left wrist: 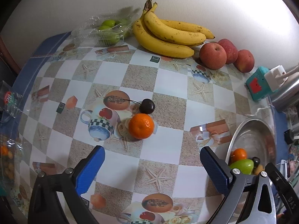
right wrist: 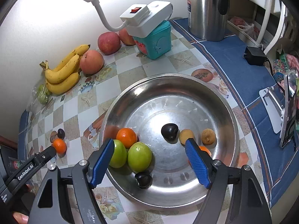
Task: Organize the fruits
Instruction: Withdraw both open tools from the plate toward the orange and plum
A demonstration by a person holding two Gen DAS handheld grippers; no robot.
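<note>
Item: mandarin [left wrist: 141, 126], loose on the patterned surface [left wrist: 168, 85], a dark cherry [left wrist: 147, 106] touching its far side, stem trailing left. Both lie directly ahead of the left gripper [left wrist: 152, 165], whose blue fingers stand wide apart and empty, lined up either side of the mandarin; judged the next fruit to collect.

Destination: steel bowl [right wrist: 220, 93], to the right of the mandarin. Contents: one mandarin [right wrist: 126, 137], two green fruits [right wrist: 139, 158] leaning together against the near-left wall, two dark cherries [right wrist: 169, 132], two small tan fruits [right wrist: 208, 136], and an orange piece partly hidden behind a finger. The round fruit has gathered low in the bowl, as the sloping wall would make it.

Right gripper [right wrist: 150, 163]: hovers over the bowl, fingers apart, holding nothing.

Backstock along the wall: banana bunch [left wrist: 168, 35], three red apples [left wrist: 213, 56], green fruits in a clear plastic tray [left wrist: 104, 31].

Non-fruit: teal box [right wrist: 158, 43] carrying a white switched socket [right wrist: 145, 16], steel kettle [right wrist: 207, 9].

Status, judged: sorting partly done; two small fruits outstanding.
</note>
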